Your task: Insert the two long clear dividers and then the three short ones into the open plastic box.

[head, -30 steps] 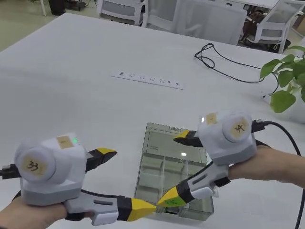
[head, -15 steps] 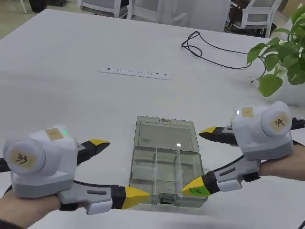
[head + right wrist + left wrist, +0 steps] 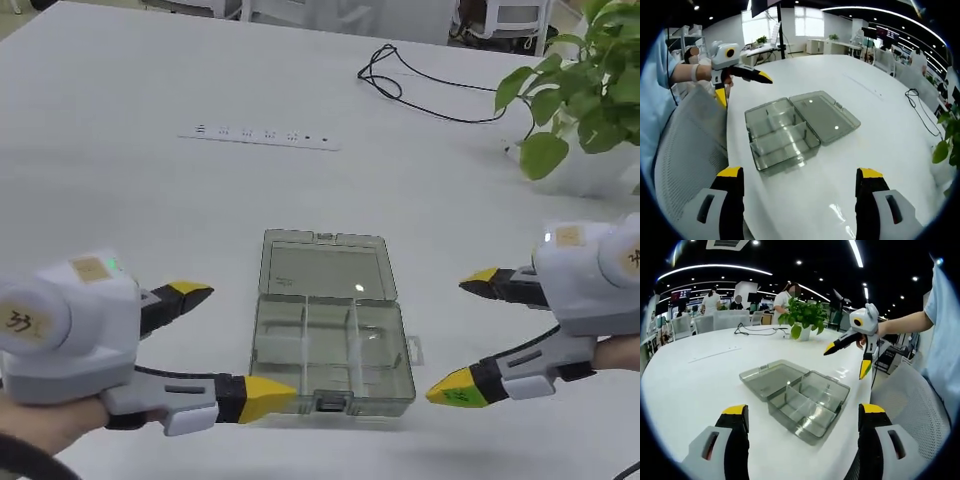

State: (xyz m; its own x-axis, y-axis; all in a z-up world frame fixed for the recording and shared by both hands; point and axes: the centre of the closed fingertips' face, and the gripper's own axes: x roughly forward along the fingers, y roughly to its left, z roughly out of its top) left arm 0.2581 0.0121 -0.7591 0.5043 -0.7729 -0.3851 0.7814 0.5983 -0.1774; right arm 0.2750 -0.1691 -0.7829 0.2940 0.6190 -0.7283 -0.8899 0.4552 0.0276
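The clear plastic box [image 3: 330,345] lies on the white table [image 3: 150,200], its lid [image 3: 322,268] folded flat behind it. Clear dividers [image 3: 352,335] stand inside and split it into compartments. My left gripper [image 3: 235,342] is open just left of the box, at its front corner, holding nothing. To the right of the box my right gripper [image 3: 462,337] is also open and empty, apart from it. The left gripper view has the box [image 3: 807,402] ahead of the open left gripper [image 3: 802,412]. The right gripper view has the box [image 3: 780,135] beyond the open right gripper [image 3: 799,172].
A white power strip [image 3: 258,137] lies behind the box, with a black cable [image 3: 420,75] further back. A potted plant [image 3: 570,90] stands at the back right. A mesh chair [image 3: 910,405] is at the table's near edge. People stand far off.
My right gripper has drawn back from over the box to its right side. The left gripper has eased a little to the left. The head camera has shifted too.
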